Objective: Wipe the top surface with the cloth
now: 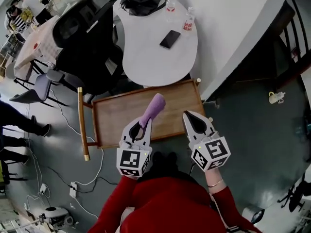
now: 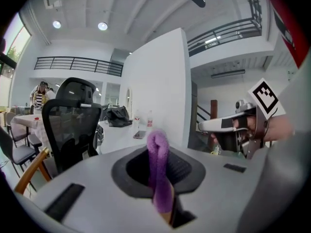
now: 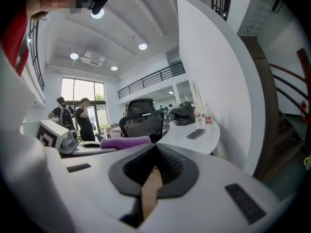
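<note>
Purple cloth (image 1: 153, 108) folded into a roll, near end clamped in the left gripper (image 1: 141, 127) jaws, free end jutting forward over the middle of the wooden surface (image 1: 112, 118); whether it touches the wood cannot be told; right gripper (image 1: 193, 120) alongside to the right, jaws together with nothing between them, only a sliver of brown wood showing through the slit; near edge of surface hidden under both grippers and the red sleeves; bottles (image 1: 188, 23) on the white round table (image 1: 146, 57) carry red labels, print too small to read; dark phone (image 1: 170, 39) beside them; surface has a raised rim, brass-coloured rail (image 1: 81, 125) at left, white table close beyond far edge, white wall (image 1: 233, 28) near the right corner; bare wood left of cloth.
</note>
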`<state>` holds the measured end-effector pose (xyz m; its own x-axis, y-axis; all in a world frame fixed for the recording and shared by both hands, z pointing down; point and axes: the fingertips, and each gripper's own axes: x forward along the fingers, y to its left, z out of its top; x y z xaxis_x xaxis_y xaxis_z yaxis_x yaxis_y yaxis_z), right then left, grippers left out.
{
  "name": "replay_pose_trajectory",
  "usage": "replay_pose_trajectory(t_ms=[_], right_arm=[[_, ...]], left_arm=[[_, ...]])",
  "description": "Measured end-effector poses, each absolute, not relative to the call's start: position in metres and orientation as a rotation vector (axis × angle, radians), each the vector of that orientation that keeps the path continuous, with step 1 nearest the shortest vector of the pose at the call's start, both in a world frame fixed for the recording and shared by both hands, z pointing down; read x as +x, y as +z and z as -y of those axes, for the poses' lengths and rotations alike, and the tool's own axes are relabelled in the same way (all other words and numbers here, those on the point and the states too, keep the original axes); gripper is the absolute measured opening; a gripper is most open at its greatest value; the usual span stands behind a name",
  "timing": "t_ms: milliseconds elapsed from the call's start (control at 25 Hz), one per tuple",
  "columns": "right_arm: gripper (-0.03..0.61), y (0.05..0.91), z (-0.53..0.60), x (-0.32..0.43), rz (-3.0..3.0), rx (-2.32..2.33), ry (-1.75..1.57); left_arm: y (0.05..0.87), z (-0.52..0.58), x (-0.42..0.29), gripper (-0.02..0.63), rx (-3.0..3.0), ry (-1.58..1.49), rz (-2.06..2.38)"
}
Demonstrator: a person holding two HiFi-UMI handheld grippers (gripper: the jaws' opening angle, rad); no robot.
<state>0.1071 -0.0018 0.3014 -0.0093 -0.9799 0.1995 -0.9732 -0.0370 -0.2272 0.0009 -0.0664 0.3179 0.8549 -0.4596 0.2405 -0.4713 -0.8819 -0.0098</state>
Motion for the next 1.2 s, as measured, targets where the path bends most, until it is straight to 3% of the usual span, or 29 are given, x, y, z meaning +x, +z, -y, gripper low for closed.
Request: replay_pose_trajectory(t_ms=[1200], right_arm=[[0.011, 0.293, -0.006, 0.104, -2.156, -2.196, -0.409]], left_arm=[[0.293, 0.065, 0.009, 0.051, 2.987, 0.220, 0.765]])
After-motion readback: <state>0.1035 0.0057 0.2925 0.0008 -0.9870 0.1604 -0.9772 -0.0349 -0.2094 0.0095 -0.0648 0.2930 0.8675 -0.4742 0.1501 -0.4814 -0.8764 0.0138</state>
